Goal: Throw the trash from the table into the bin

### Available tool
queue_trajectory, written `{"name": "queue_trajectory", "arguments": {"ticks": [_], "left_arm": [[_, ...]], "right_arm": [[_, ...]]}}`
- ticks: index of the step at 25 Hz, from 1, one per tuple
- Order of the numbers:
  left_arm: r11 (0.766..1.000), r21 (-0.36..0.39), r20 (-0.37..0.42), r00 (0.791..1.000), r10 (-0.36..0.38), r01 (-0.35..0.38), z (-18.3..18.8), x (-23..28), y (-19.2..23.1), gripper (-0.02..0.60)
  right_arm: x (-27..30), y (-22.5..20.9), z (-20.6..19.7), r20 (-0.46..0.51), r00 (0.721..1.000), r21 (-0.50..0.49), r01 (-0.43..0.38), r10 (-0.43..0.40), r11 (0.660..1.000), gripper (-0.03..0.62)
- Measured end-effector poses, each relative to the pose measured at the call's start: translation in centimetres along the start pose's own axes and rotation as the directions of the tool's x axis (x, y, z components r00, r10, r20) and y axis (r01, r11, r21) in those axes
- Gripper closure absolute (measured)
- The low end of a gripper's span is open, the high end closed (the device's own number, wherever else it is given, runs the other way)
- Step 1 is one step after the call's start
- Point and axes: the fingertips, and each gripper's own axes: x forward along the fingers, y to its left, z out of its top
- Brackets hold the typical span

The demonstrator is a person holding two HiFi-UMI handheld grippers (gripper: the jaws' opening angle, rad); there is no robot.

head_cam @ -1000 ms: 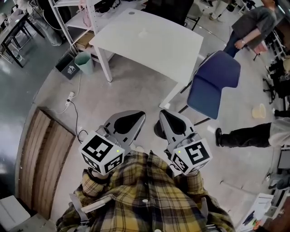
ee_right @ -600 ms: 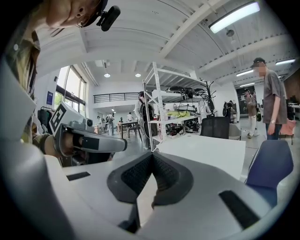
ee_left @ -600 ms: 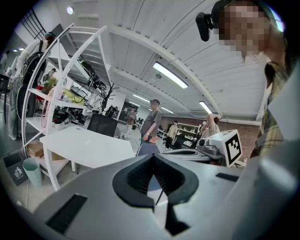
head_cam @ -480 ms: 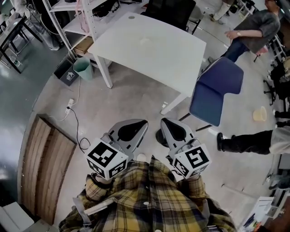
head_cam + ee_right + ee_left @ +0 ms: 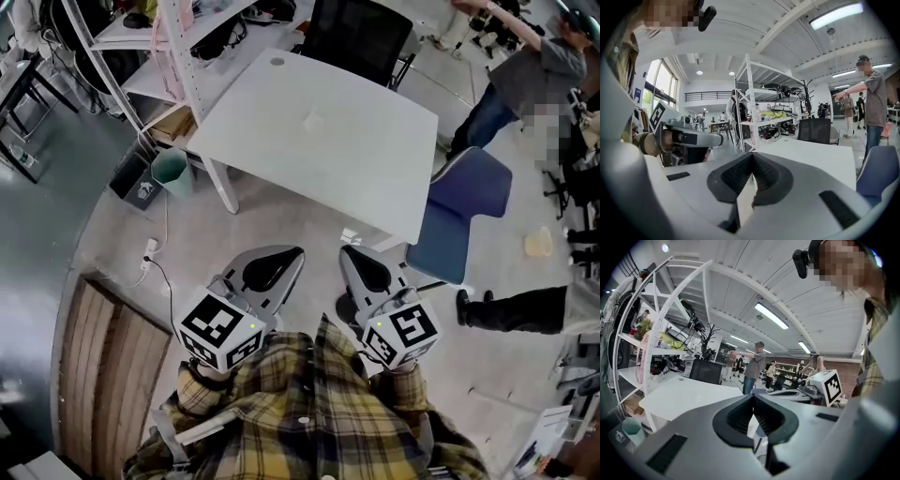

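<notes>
In the head view a white table (image 5: pixel 375 159) stands ahead with one small pale crumpled scrap (image 5: pixel 313 119) on its top. A pale green bin (image 5: pixel 171 172) sits on the floor by the table's left leg, and it also shows low at the left of the left gripper view (image 5: pixel 632 428). My left gripper (image 5: pixel 293 251) and right gripper (image 5: pixel 349 251) are held side by side close to my body, short of the table's near edge. Both are shut with nothing between their tips (image 5: pixel 753 395) (image 5: pixel 752 154).
A blue chair (image 5: pixel 466 211) stands at the table's right corner and a black chair (image 5: pixel 361 37) behind it. A white shelf rack (image 5: pixel 169 56) is at the far left. A power strip with its cable (image 5: pixel 150 248) and a wooden panel (image 5: pixel 103 366) lie on the floor at left. People stand at right (image 5: pixel 525 84).
The table, bin and blue chair have come nearer and lower in the head view as I moved toward them. Both grippers stayed shut, side by side.
</notes>
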Motion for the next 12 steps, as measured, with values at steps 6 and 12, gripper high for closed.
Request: {"name": "queue_trajectory", "arguments": {"ticks": [6,12], "left_arm": [[1.000,-0.009,-0.014,1.000,-0.012,0.012,1.1,-0.4,6.1,0.572],[0.999,-0.048,-0.034,0.999,-0.020,0.019,0.9,0.2,9.9,0.572]], "right_arm": [[5.6,-0.2,0.9,-0.005,0.999,0.025,0.044,-0.044,0.999,0.595],[9.3,-1.0,0.8,-0.048,0.997,0.034,0.055,-0.053,0.998,0.595]]}}
